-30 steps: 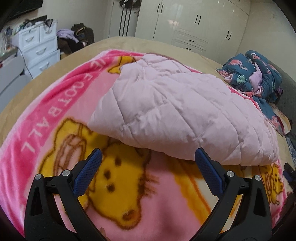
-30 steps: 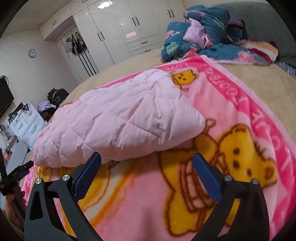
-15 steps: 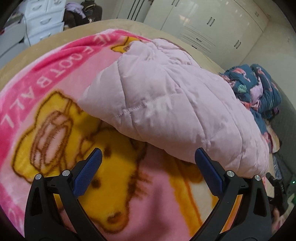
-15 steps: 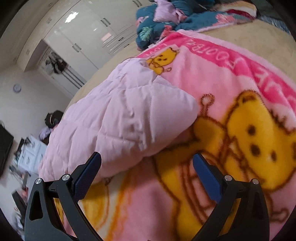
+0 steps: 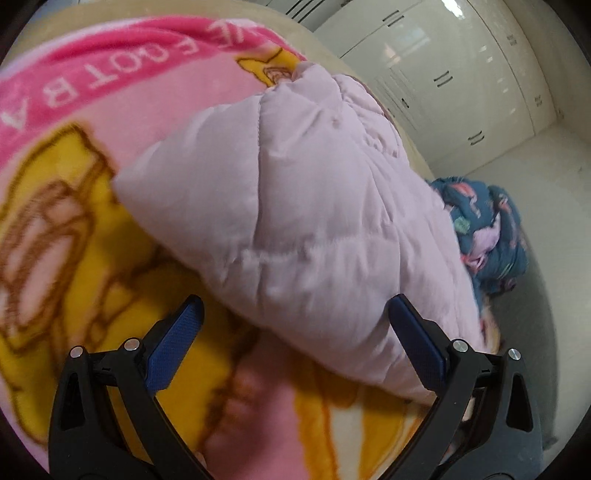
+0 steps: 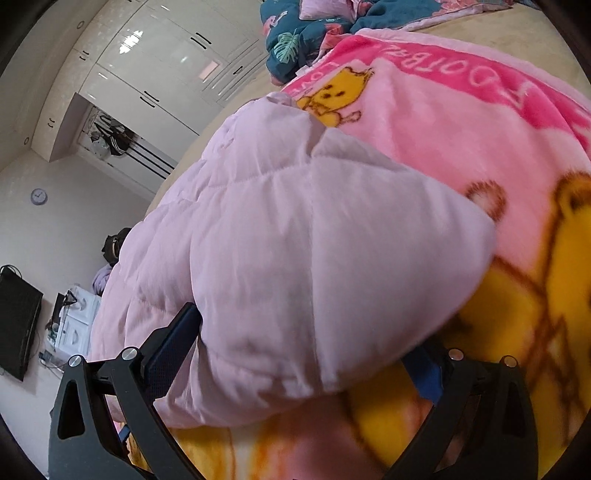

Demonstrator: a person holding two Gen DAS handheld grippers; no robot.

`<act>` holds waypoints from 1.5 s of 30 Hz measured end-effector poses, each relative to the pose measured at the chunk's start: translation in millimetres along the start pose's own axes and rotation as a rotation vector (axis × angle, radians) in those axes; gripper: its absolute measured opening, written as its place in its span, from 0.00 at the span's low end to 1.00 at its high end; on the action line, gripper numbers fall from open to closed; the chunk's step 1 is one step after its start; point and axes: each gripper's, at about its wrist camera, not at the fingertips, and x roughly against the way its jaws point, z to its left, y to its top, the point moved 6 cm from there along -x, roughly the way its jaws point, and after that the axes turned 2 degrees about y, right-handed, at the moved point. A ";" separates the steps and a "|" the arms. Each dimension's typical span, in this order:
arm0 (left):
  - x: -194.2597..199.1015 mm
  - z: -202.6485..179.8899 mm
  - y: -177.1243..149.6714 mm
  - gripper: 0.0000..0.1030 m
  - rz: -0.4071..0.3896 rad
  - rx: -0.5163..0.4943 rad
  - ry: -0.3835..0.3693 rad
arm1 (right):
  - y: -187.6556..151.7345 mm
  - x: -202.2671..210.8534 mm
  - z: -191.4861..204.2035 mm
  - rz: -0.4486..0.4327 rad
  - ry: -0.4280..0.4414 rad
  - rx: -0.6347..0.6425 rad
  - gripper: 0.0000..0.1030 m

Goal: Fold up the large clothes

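A folded pale pink quilted garment point(image 5: 303, 206) lies on a pink blanket with yellow bear prints point(image 5: 74, 206). My left gripper point(image 5: 295, 339) is open, its blue-padded fingers point(image 5: 177, 343) just short of the garment's near edge. In the right wrist view the same garment point(image 6: 295, 258) fills the middle. My right gripper point(image 6: 295, 354) is open and the garment's near edge bulges between its fingers point(image 6: 170, 347), covering part of the right one. The blanket point(image 6: 461, 122) spreads right of it.
A heap of dark blue patterned bedding point(image 5: 487, 229) lies at the far end of the bed, also seen in the right wrist view point(image 6: 306, 33). White wardrobes point(image 6: 166, 62) line the wall. A drawer unit point(image 6: 74, 328) and a TV point(image 6: 16, 317) stand left.
Both grippers have moved forward and tilted toward the pink garment. Its edge now sits between the right gripper's open fingers. Both stay open.
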 end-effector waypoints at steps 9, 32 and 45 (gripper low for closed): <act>-28.9 -5.3 20.3 0.92 -0.018 0.067 -0.044 | 9.9 -14.5 1.7 -0.003 -0.012 0.012 0.96; -19.7 -44.4 38.5 0.35 -0.149 -0.208 -0.019 | 16.9 -6.4 72.6 -0.080 -0.139 0.432 0.37; 28.8 -67.3 31.8 0.30 -0.202 -0.361 0.028 | 5.9 38.2 125.3 -0.184 -0.147 0.661 0.32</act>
